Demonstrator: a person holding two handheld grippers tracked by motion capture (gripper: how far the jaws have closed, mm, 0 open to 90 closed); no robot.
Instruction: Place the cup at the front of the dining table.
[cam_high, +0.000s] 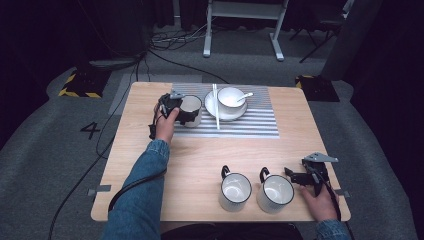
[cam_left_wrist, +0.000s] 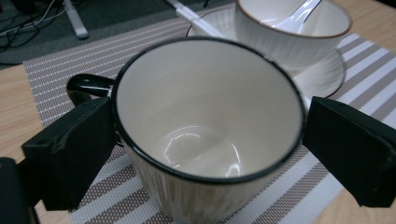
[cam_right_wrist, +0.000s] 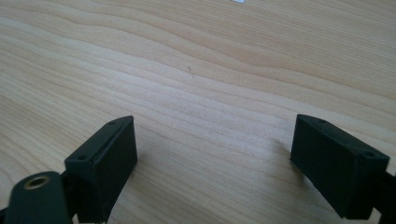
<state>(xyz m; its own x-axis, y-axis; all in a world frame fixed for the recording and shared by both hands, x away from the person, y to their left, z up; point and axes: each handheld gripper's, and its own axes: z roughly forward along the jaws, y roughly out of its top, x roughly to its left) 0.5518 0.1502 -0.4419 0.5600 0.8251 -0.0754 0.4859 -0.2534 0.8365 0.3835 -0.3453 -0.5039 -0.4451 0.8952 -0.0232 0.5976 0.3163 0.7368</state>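
While clenching the left gripper (cam_left_wrist: 208, 140) jaws on the mug (cam_high: 192, 106), on the striped mat (cam_high: 250, 125) by the desk's far edge, treat grasping as the step in hand. Next, probably lift straight, clear of the bowl (cam_high: 230, 97). Leave the right gripper (cam_right_wrist: 215, 163) jaws released, as now, by the near right corner.

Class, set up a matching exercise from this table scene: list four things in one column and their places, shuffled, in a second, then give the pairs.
Things:
1. white ceramic mug with black rim
2. white spoon
3. white chopsticks
4. right hand-held gripper

Places:
A. inside the white bowl
B. lying across the saucer's left edge
C. between the left hand-held gripper's jaws
D. beside the two near mugs

Pairs: 1-C, 2-A, 3-B, 4-D
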